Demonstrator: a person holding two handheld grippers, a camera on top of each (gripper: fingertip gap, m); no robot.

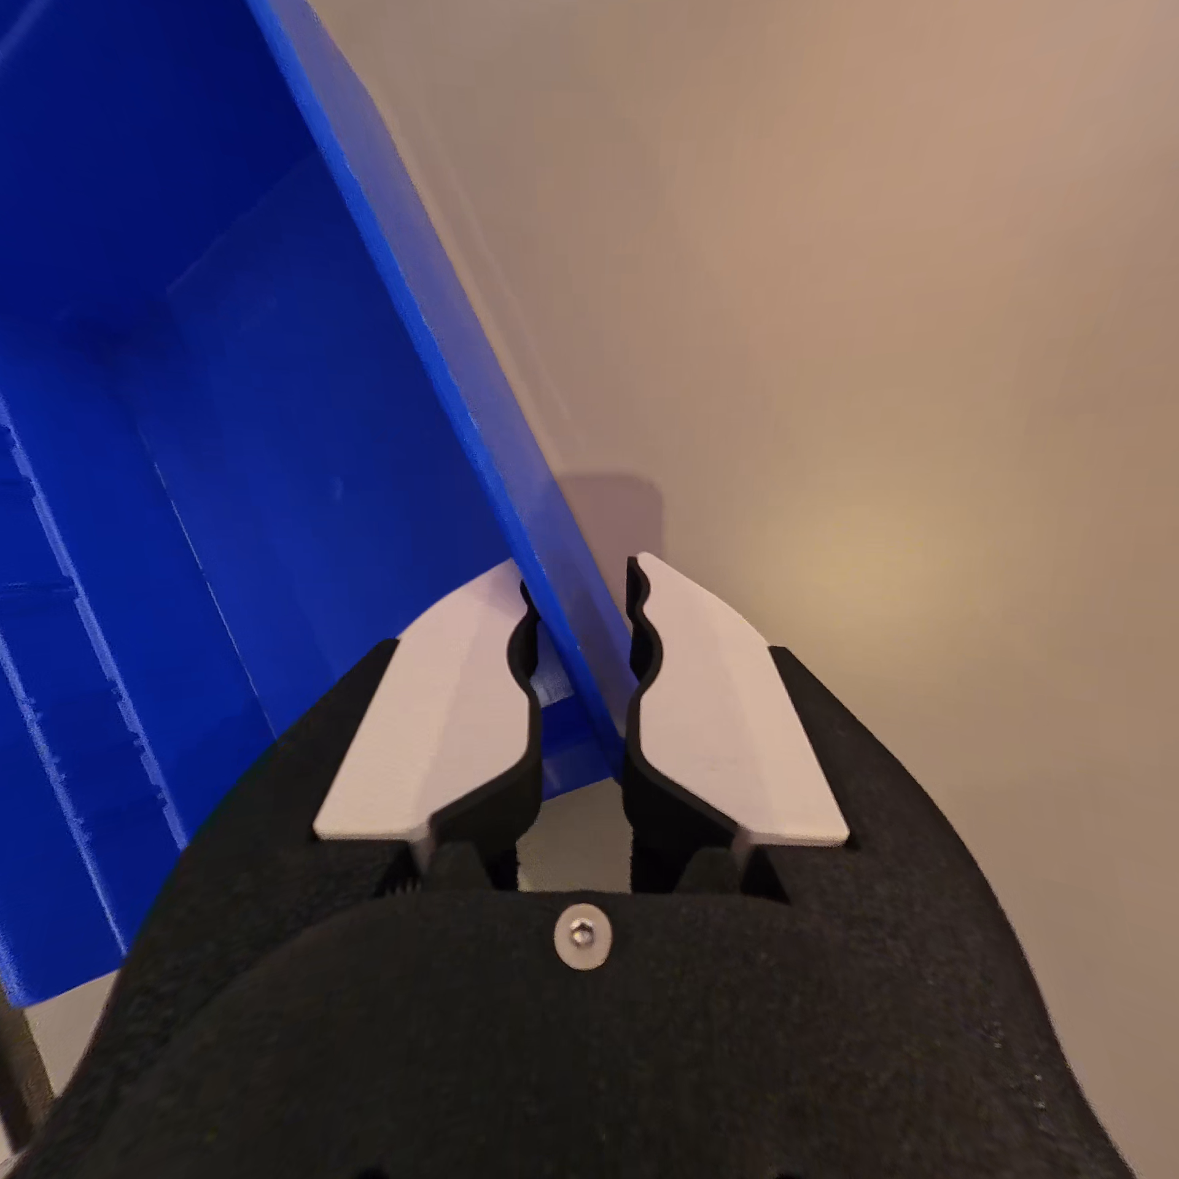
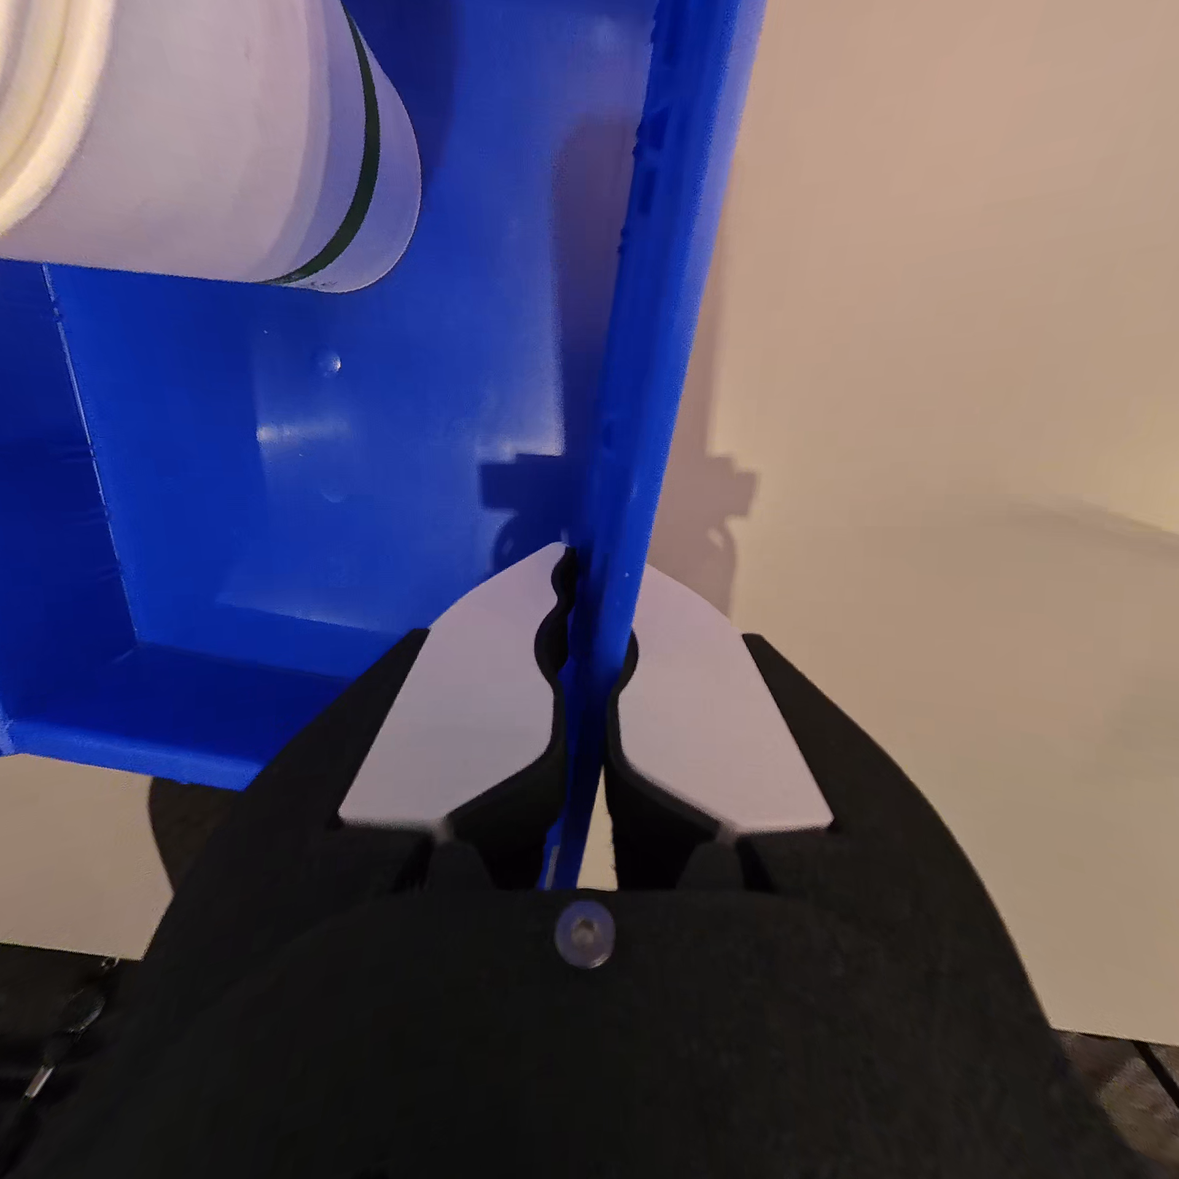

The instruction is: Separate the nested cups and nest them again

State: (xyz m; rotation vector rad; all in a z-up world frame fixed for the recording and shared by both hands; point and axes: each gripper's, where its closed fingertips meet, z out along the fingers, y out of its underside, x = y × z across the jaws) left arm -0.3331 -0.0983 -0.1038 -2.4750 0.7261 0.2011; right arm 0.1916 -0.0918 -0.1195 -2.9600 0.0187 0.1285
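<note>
1. Fingers of the right gripper [image 2: 590, 574] are pressed from both sides onto the wall of a blue plastic bin [image 2: 319, 510], the wall pinched in the narrow slot between the black pads.
2. Left gripper [image 1: 577, 574] straddles a wall of the same blue bin [image 1: 255, 446]; the left pad touches the wall, the right pad stands a little apart from it, so the fingers are parted around the rim rather than clamped.
3. Surface: a pale cream tabletop [image 2: 957, 383], smooth and bare on the right of both views (warm light, soft shadows). A dark floor [image 2: 1123, 1084] shows past the table's near edge.
4. Nested cups [image 2: 223, 147]: white paper, a thin dark band near the base, lying on their side inside the bin at upper left of the right wrist view. Long axis runs roughly left to right, rolled rims at the left, base pointing right toward the gripped wall.
</note>
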